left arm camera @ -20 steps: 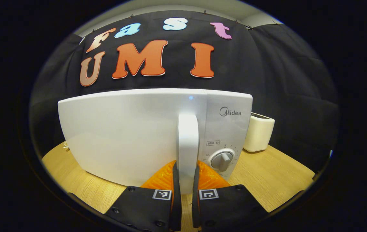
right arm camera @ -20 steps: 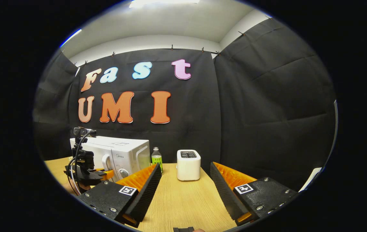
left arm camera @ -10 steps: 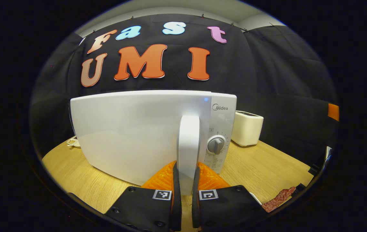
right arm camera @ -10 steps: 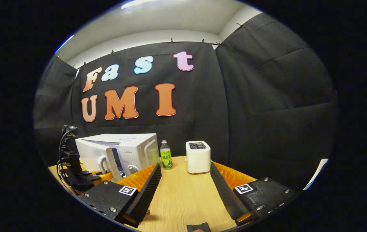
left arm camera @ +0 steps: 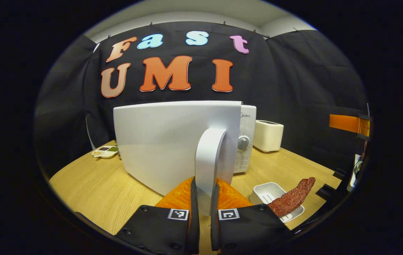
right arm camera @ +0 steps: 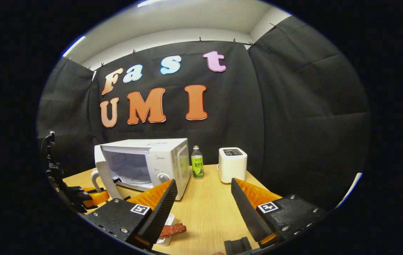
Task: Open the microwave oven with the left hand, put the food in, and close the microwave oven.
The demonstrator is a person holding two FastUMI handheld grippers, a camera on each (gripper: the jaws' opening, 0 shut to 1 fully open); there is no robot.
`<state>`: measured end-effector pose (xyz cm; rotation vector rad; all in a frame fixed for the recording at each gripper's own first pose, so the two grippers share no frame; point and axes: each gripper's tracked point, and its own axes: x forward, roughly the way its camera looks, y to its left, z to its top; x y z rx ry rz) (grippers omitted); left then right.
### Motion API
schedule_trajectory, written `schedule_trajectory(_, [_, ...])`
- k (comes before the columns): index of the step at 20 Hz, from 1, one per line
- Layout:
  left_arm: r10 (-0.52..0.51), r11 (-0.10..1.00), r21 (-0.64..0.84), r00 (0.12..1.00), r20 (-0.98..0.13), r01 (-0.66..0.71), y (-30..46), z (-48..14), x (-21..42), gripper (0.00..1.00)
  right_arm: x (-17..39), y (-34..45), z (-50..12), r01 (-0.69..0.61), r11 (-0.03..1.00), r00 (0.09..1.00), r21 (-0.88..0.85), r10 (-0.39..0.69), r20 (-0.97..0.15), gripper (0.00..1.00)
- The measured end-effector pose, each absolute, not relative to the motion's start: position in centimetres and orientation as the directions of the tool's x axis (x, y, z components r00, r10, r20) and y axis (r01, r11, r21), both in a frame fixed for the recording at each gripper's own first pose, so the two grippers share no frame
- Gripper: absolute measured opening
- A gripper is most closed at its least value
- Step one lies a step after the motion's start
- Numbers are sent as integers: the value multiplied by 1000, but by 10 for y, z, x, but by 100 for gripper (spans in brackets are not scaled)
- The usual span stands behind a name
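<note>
Microwave (right arm camera: 144, 163) white, far left on table (right arm camera: 205, 209), door (left arm camera: 173, 141) swung out.
Left gripper (left arm camera: 204, 202) pinches door handle (left arm camera: 208, 159); right gripper (right arm camera: 201, 202) fingers spread. Reddish food (left arm camera: 291, 198) lies across near white tray (left arm camera: 268, 191).

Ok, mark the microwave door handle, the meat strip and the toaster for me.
door handle (left arm camera: 209, 159), left gripper view, middle of its upright bar.
meat strip (left arm camera: 293, 198), left gripper view, middle of its length.
toaster (right arm camera: 232, 165), right gripper view, front face.
</note>
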<state>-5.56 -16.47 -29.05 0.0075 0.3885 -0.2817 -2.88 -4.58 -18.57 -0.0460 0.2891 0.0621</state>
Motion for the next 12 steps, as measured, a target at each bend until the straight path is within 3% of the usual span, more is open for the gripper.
schedule_trajectory(1, [-261,963,-40,891,-371,265,-154,-288,-61,12,-31,-41,-190,-75,997,954,-34,61,-294,95])
schedule_trajectory(3, [-231,971,-28,901,-366,238,-130,-285,-73,17,-35,-35,-202,-75,997,944,-31,61,-324,95])
schedule_trajectory(12, [-93,994,22,934,-346,108,-18,-273,-103,16,-56,-25,-247,-10,1000,904,-9,5,-427,95])
